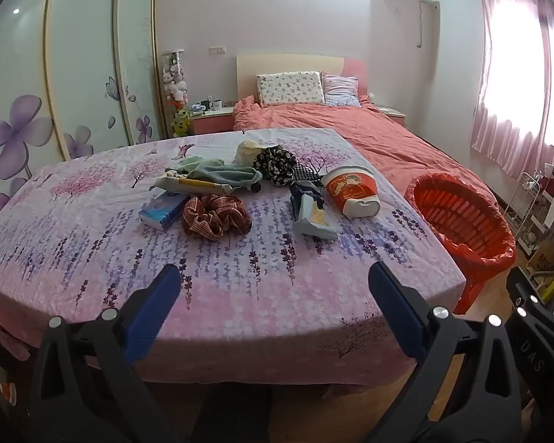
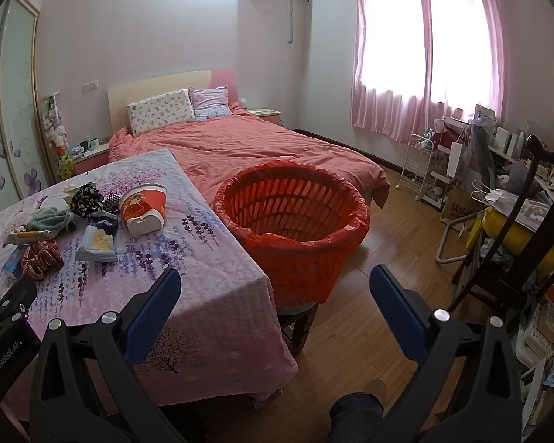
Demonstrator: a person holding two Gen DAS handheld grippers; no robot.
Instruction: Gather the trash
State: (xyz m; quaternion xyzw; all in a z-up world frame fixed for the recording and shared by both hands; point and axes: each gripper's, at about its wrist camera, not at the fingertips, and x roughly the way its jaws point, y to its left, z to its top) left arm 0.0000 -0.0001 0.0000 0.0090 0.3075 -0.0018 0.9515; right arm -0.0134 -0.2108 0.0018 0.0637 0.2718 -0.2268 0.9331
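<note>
A table with a pink-and-purple flowered cloth [image 1: 240, 302] [image 2: 210, 280] holds a pile of items: a red paper cup [image 1: 352, 191] [image 2: 144, 208] on its side, a crumpled blue wrapper [image 1: 312, 217] [image 2: 98, 245], a blue tissue pack [image 1: 162, 212], a checked scrunchie [image 1: 216, 216] [image 2: 42, 258], a teal cloth [image 1: 221, 175] and a black flowered scrunchie [image 1: 275, 164]. A red basket lined with a red bag [image 1: 461, 221] [image 2: 295, 221] stands right of the table. My left gripper [image 1: 275, 288] is open and empty over the table's near edge. My right gripper [image 2: 275, 291] is open and empty, near the basket.
A bed with a coral cover [image 2: 258, 147] lies behind the table and basket. Wardrobe doors [image 1: 74, 74] stand at left. A dark wooden chair [image 2: 517, 240] and cluttered shelves [image 2: 461, 170] fill the right side. Wooden floor [image 2: 369, 313] lies below the basket.
</note>
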